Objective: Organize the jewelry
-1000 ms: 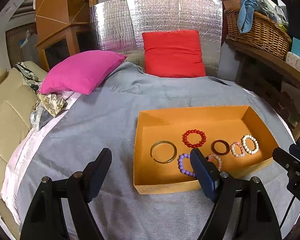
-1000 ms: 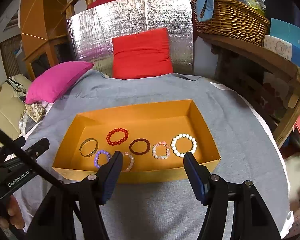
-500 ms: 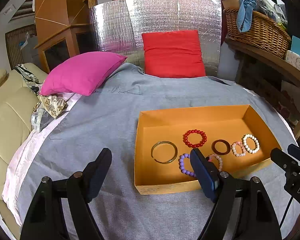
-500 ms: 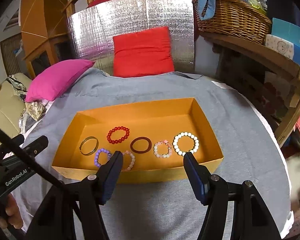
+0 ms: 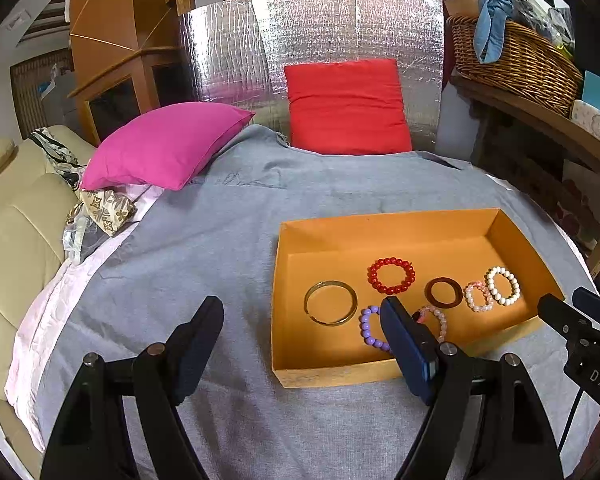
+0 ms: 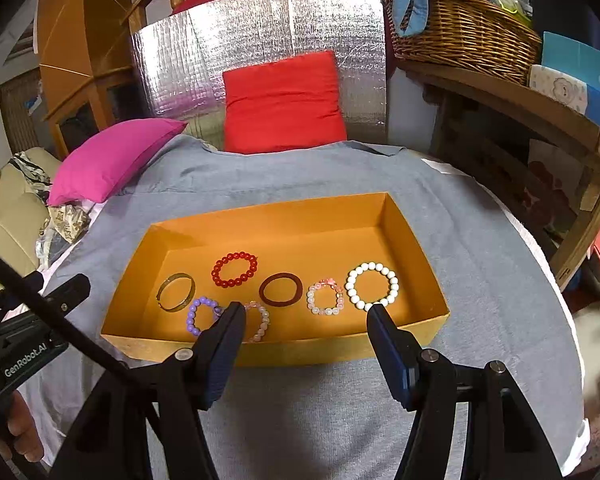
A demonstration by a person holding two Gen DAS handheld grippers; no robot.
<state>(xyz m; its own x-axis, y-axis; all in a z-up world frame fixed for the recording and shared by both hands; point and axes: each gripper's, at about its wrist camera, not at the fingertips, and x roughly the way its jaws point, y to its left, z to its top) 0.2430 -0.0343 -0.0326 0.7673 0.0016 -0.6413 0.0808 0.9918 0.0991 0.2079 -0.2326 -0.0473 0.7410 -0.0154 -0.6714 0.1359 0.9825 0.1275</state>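
Both of our grippers hang over the grey blanket (image 6: 480, 240) on the near side of the orange tray (image 6: 420, 256), and neither one carries anything. Our left gripper (image 5: 302, 318) has its jaws spread wide, nothing between them; its right finger (image 5: 406, 344) crosses in front of the tray's near left part, while its left finger sits over bare blanket to the left of the tray. Our right gripper (image 6: 306, 318) is likewise parted and empty, its two fingertips just short of the tray's near wall. Inside the tray we see seven bracelets, all flat on its floor. Toward the tray's left end lies a plain gold bangle (image 6: 176, 292); beside it, nearer the tray's middle, a red bead bracelet (image 6: 235, 269). A dark brown ring bangle (image 6: 281, 289) lies at the tray's centre, then a pink-and-white bead bracelet (image 6: 325, 299), and a white bead bracelet (image 6: 372, 286) closest to the tray's right end. Along the tray's near wall sit a purple bead bracelet (image 6: 201, 314) and a pale pink bead bracelet (image 6: 260, 320) — both partly hidden behind our right gripper's left finger. Beyond the tray's far wall a red cushion (image 6: 282, 104) leans on a silver foil panel (image 6: 260, 40); a magenta cushion (image 6: 112, 156) lies off toward the tray's far left.
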